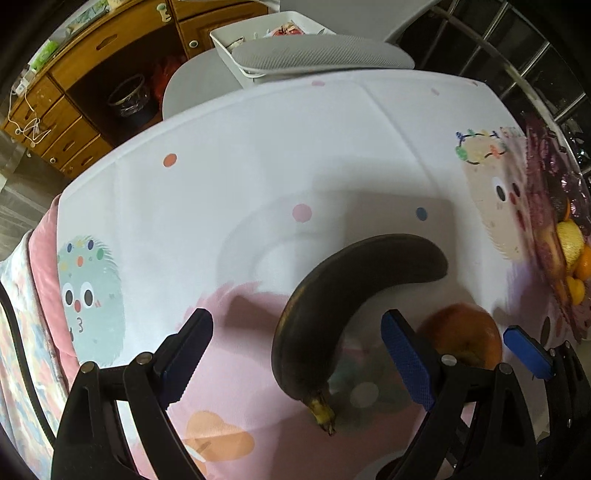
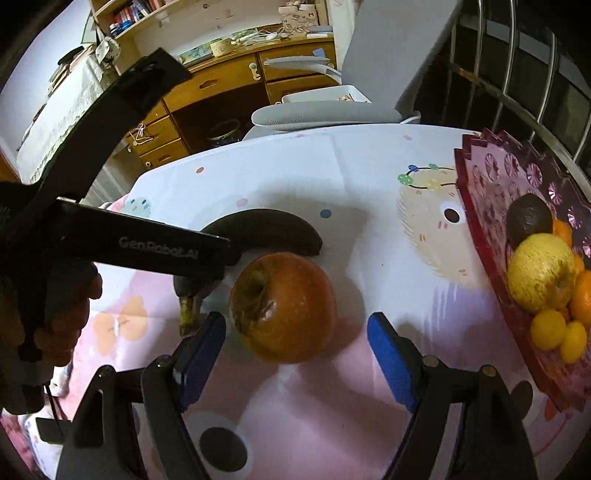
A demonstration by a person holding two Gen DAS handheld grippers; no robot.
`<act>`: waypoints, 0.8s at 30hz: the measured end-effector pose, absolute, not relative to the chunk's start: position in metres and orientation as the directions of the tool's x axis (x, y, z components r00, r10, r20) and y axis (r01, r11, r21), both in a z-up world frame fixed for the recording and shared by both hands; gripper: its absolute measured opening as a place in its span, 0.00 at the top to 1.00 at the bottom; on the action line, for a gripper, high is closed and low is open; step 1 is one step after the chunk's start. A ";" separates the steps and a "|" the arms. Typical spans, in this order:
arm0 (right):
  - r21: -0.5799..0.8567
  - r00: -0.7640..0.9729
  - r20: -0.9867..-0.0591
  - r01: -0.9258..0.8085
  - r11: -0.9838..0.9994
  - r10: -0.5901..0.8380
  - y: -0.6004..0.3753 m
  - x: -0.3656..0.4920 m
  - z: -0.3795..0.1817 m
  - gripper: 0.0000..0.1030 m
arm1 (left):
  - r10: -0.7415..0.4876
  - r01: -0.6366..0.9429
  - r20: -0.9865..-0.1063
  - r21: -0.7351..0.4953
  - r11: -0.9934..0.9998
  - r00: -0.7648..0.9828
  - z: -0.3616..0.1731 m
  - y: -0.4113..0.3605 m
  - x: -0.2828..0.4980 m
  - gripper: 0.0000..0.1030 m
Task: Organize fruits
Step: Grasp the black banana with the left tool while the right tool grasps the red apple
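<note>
A dark, overripe banana (image 1: pixel 354 280) lies curved on the cartoon-print tablecloth (image 1: pixel 258 147). My left gripper (image 1: pixel 297 317) points down over it, open, with the banana's stem half between its blue pads and untouched. Just right of it sits a red-orange apple (image 2: pixel 282 306) with a bruised dent. My right gripper (image 2: pixel 295 319) is open around the apple, and small gaps show at both pads. The right wrist view shows the banana (image 2: pixel 266 229) behind the apple, partly hidden by the left gripper's black body (image 2: pixel 147 247). A pink fruit plate (image 2: pixel 480 206) at the right holds an avocado, a yellow fruit and oranges.
A hand (image 2: pixel 66 314) holds the left gripper's handle at the left. Behind the table stand a grey chair (image 1: pixel 321 55) with a white bin (image 1: pixel 258 29), and wooden drawers (image 1: pixel 74 92). A metal railing (image 2: pixel 517 92) runs along the far right. The fruit plate (image 1: pixel 546 206) is close to the table's right edge.
</note>
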State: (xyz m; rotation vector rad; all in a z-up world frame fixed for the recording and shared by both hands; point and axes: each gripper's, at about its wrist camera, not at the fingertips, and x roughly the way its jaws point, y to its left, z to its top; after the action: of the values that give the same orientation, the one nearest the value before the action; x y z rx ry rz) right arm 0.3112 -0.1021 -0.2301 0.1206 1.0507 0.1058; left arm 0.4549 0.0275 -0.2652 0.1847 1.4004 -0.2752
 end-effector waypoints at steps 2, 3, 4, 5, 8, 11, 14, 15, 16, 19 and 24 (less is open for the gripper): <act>0.145 0.497 -0.856 -0.040 0.989 0.146 -0.100 0.312 -0.235 0.23 | -0.076 0.295 -0.987 -0.031 0.955 0.144 -0.270 0.027 0.457 0.11; 0.149 0.502 -0.851 -0.051 0.988 0.154 -0.099 0.313 -0.237 0.22 | -0.072 0.291 -0.986 -0.026 0.956 0.149 -0.271 0.026 0.458 0.11; 0.147 0.508 -0.847 -0.060 0.987 0.157 -0.098 0.313 -0.239 0.22 | -0.070 0.291 -0.986 -0.023 0.957 0.152 -0.272 0.026 0.458 0.11; 0.142 0.516 -0.843 -0.066 0.988 0.156 -0.097 0.313 -0.240 0.23 | -0.068 0.292 -0.986 -0.021 0.956 0.150 -0.275 0.025 0.459 0.11; 0.120 0.526 -0.838 -0.078 0.990 0.143 -0.094 0.314 -0.245 0.23 | -0.064 0.285 -0.987 -0.020 0.958 0.146 -0.281 0.026 0.462 0.16; 0.121 0.533 -0.833 -0.083 0.989 0.147 -0.093 0.315 -0.249 0.23 | -0.062 0.296 -0.984 -0.010 0.955 0.167 -0.280 0.025 0.464 0.18; 0.125 0.549 -0.821 -0.092 0.988 0.155 -0.094 0.316 -0.252 0.23 | -0.069 0.313 -0.980 -0.007 0.950 0.187 -0.279 0.023 0.461 0.22; 0.127 0.554 -0.818 -0.093 0.987 0.158 -0.094 0.314 -0.253 0.23 | -0.075 0.326 -0.977 -0.007 0.945 0.198 -0.278 0.022 0.459 0.26; 0.129 0.558 -0.814 -0.095 0.987 0.160 -0.094 0.315 -0.253 0.23 | -0.080 0.335 -0.975 -0.006 0.942 0.207 -0.277 0.020 0.457 0.29; 0.141 0.569 -0.802 -0.118 0.983 0.184 -0.094 0.315 -0.253 0.33 | -0.098 0.364 -0.966 -0.005 0.931 0.238 -0.275 0.020 0.450 0.38; 0.116 0.558 -0.813 -0.128 0.985 0.168 -0.090 0.319 -0.253 0.33 | -0.120 0.397 -0.953 0.000 0.918 0.277 -0.272 0.016 0.440 0.50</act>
State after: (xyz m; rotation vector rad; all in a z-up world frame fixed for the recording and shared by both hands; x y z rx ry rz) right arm 0.3185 -0.0898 -0.2526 0.0448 0.9635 0.1747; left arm 0.4399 0.0163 -0.2717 0.2584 1.2452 -0.3523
